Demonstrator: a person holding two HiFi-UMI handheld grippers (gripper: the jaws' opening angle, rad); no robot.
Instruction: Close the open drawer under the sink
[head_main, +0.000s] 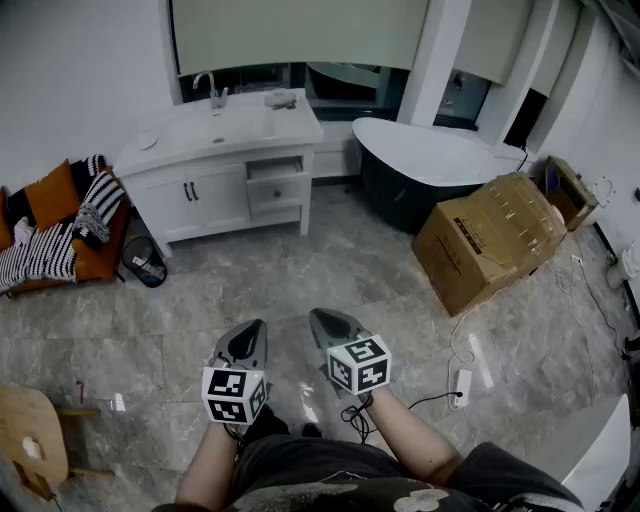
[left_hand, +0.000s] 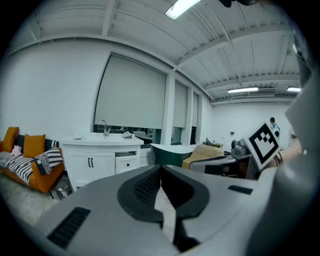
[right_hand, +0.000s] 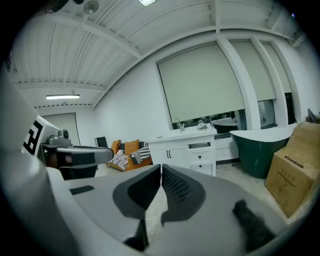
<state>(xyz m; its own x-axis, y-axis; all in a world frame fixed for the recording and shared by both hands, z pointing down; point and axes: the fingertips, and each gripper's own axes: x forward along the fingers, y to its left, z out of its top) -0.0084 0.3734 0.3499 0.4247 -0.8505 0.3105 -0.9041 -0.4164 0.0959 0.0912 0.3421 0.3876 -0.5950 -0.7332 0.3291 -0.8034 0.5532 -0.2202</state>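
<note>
Drawer (head_main: 275, 167): top one on the right side of the white cabinet (head_main: 200, 195) under the sink (head_main: 238, 124). It's pulled partway out, by the back wall, well apart from both grippers. Its inside isn't visible from here. The drawer below it sits flush. Cabinet is boxy, smooth white, w/ two doors on dark handles at left. The tap (head_main: 207, 87) is curved metal.

Other containers:
- Bathtub (head_main: 430, 155): oval, dark green outside & glossy white inside, just right of the cabinet.
- Cardboard box (head_main: 488, 240): brown, flaps shut w/ shiny tape on top, near the tub.
- Wire basket (head_main: 147, 265): dark, on the floor btw cabinet & orange sofa (head_main: 60, 235); contents can't be made out.

The sofa carries black-and-white striped cloth.

Floor (head_main: 300, 270): grey marbled tile, polished, catching light.

Left gripper (head_main: 256, 325) & right gripper (head_main: 316, 316): grey plastic, dark ribbed pads, held side by side in front of the person, aimed toward the cabinet. Both have jaws pressed together, tips touching, nothing btw them.
</note>
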